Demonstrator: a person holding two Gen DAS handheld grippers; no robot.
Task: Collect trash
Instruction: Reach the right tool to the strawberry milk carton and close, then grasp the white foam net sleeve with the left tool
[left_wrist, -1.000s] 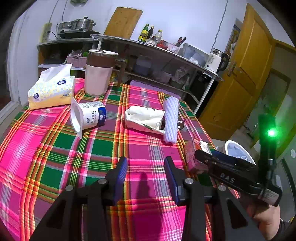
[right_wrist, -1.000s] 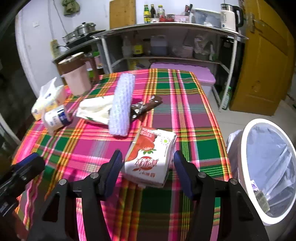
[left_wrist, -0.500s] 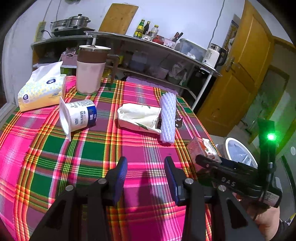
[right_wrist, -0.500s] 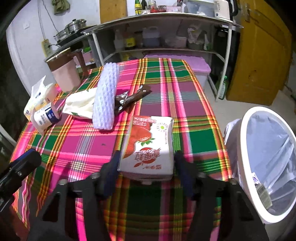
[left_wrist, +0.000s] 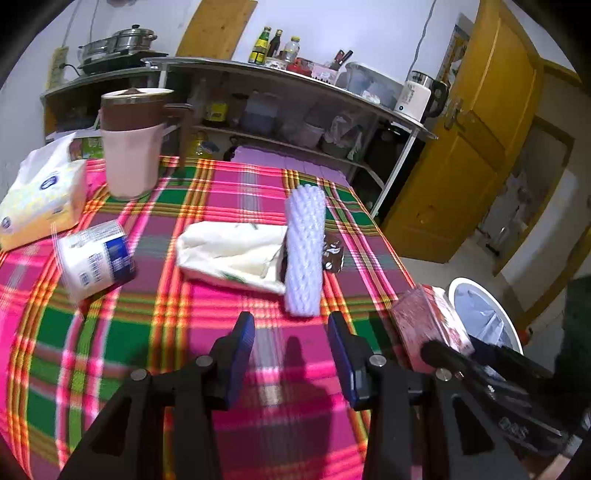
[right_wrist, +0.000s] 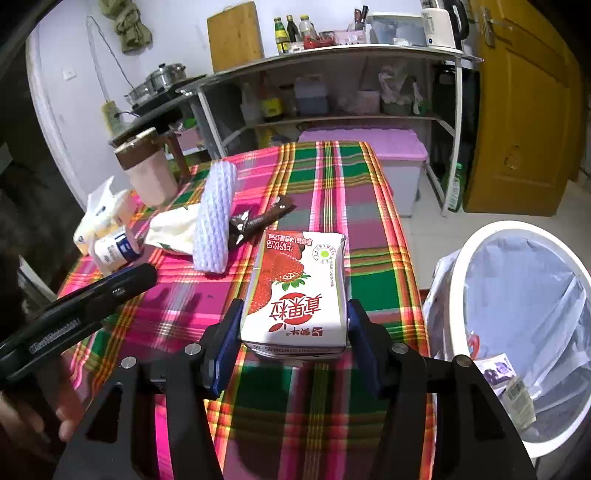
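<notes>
Lifted since a second ago, the carton is now sitting clamped between the right gripper's jaws, above the cloth's near edge, left of the bin. Left gripper is hanging wide open, empty. Farther off, the cup is lying sideways.

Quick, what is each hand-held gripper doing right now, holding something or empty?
Left hand-held gripper: open, holding nothing, above the tablecloth.
Right hand-held gripper: closed on the strawberry milk carton.
</notes>
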